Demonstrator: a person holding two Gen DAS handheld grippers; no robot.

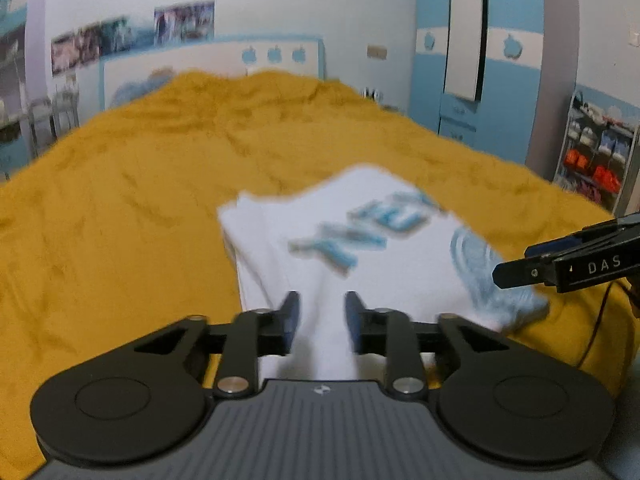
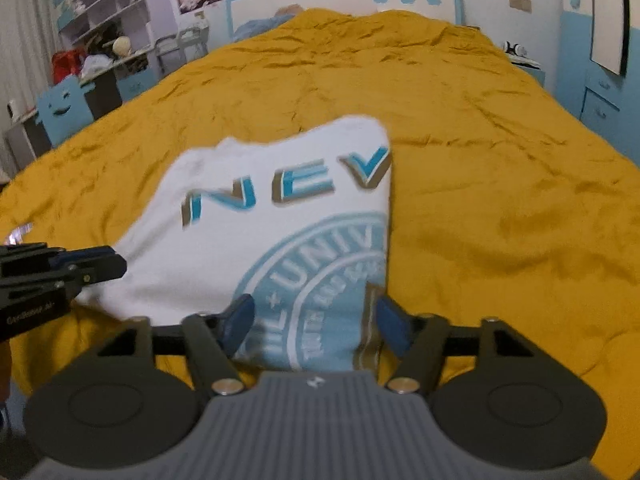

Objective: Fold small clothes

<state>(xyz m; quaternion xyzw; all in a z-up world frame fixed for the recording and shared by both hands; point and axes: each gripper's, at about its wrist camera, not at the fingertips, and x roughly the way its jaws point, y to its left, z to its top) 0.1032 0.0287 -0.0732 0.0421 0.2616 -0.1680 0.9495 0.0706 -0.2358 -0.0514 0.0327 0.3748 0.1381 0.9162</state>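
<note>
A small white T-shirt (image 1: 372, 280) (image 2: 224, 264) with blue letters and a round light-blue emblem lies folded on a mustard-yellow bedspread (image 1: 140, 200) (image 2: 480, 160). Its near edge runs between the fingers of both grippers. My left gripper (image 1: 322, 308) is open at the shirt's near left part, with white cloth in the gap and the pads apart from it. My right gripper (image 2: 316, 312) stands wide open around the emblem's near corner. Each gripper shows in the other's view: the right gripper (image 1: 514, 264) from the right side, the left gripper (image 2: 116, 264) from the left side.
The bed fills most of both views, with a white and blue headboard (image 1: 212, 60) (image 2: 344, 0) behind. A blue wardrobe (image 1: 460, 80) and a storage rack (image 1: 596, 152) stand right of the bed. Shelves (image 2: 104, 4) and a blue smiley chair back (image 2: 60, 108) stand left.
</note>
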